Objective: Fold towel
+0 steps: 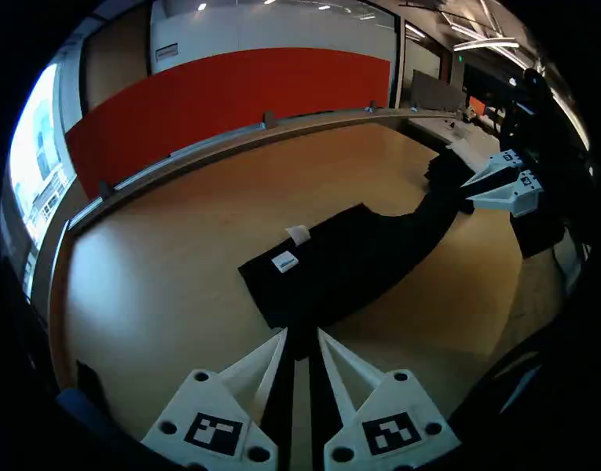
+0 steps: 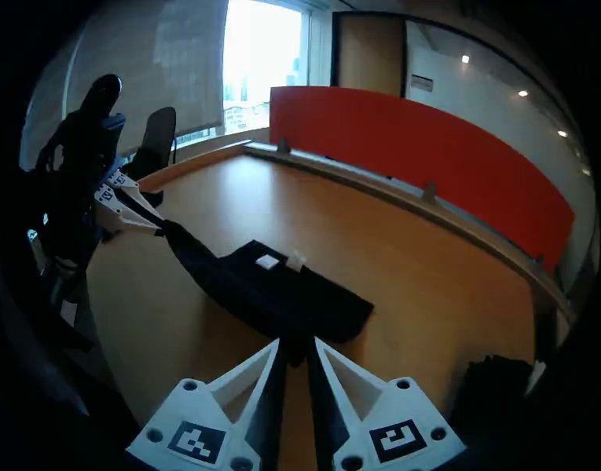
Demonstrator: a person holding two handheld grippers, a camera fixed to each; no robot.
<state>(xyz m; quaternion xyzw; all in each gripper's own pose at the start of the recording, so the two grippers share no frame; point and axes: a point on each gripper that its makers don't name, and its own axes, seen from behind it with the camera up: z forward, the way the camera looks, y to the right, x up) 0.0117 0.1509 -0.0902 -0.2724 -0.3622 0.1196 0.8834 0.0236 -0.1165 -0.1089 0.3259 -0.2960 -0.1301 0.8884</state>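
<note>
A black towel [image 1: 355,259] lies stretched across the wooden table [image 1: 166,251], with two small white labels [image 1: 285,261] on its near part. My left gripper [image 1: 301,339] is shut on the towel's near edge. At the upper right of the left gripper view, my right gripper [image 1: 463,191] pinches the towel's far end, lifted off the table. In the right gripper view the towel [image 2: 276,294] runs from my right gripper [image 2: 298,345], shut on its edge, to my left gripper [image 2: 160,228] at the far left, held by a dark-sleeved hand.
A red partition [image 1: 237,90] and a low rail [image 1: 221,145] run along the table's far side. Dark office chairs [image 2: 155,129] stand by a bright window [image 2: 261,59]. A dark cloth pile [image 2: 496,377] sits at the right of the table [image 2: 426,267].
</note>
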